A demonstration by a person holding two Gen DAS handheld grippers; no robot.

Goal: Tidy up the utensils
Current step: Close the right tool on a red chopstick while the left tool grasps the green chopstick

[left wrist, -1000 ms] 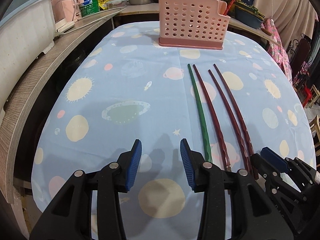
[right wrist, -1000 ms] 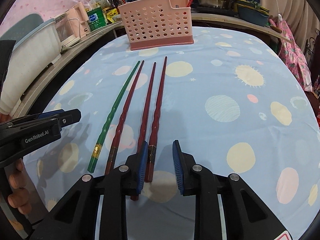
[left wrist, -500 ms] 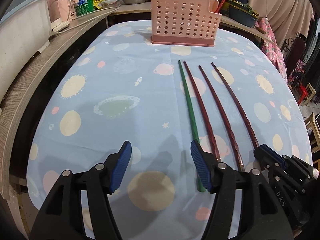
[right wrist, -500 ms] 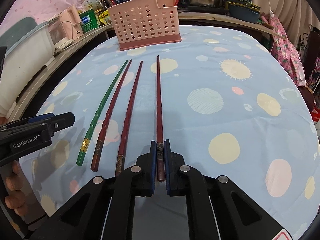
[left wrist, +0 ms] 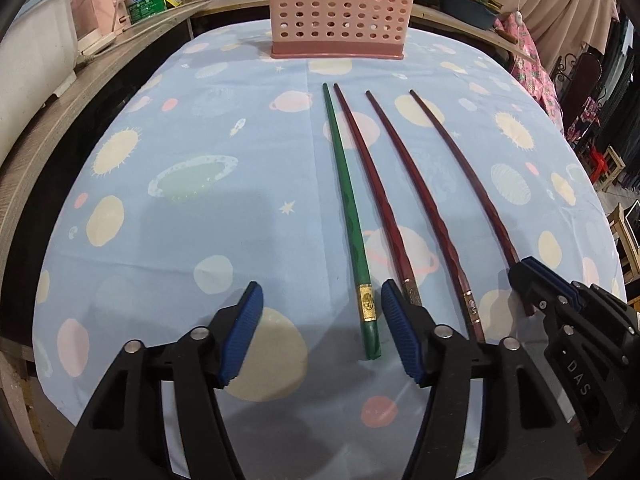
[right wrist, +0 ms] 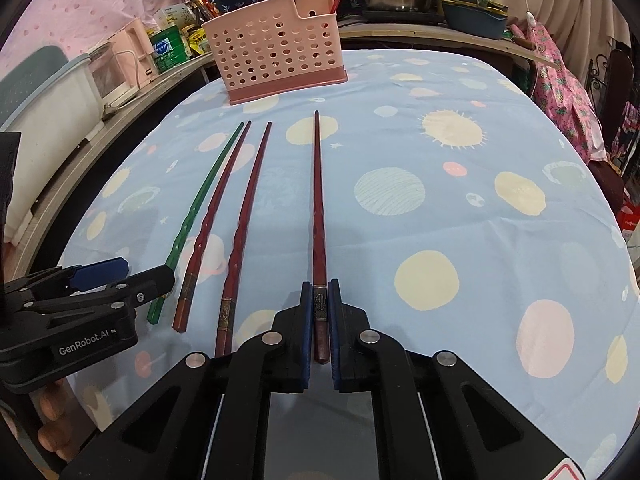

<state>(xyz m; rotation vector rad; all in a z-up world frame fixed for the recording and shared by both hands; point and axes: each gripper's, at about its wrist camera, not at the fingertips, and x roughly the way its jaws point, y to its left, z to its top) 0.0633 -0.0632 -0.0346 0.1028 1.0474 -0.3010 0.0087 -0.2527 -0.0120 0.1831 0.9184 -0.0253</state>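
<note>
Held chopstick: the rightmost dark red chopstick (right wrist: 319, 216) is clamped at its thick decorated end between the pads of the right tool (right wrist: 320, 312). Its tip points toward the basket, and its far part looks to rest on the cloth or just above it; I cannot tell which.
What changed: a second ago the right tool's pads stood apart around this end; now they are pressed together on it. The chopstick has also swung away from its neighbour, leaving a clear gap.
Green chopstick: the green chopstick (left wrist: 352, 224) lies flat, leftmost in the row, its gold-banded end between the pads of the left tool (left wrist: 320, 332), closer to the right pad.
Left tool: its pads are apart and closing, not yet pressing on the green chopstick. It has shifted across from bare cloth to straddle that end.
Other chopsticks: two red chopsticks (left wrist: 384, 216) lie between the green one and the held one, untouched.
Basket: the pink basket (right wrist: 276, 52) stands upright at the far end of the surface (right wrist: 440, 220), well apart from the row.
Meaning: one grasp looks secured and a second is being set up; nothing from this row has reached the basket yet.
Next: lift the held one toward the basket, probably.
</note>
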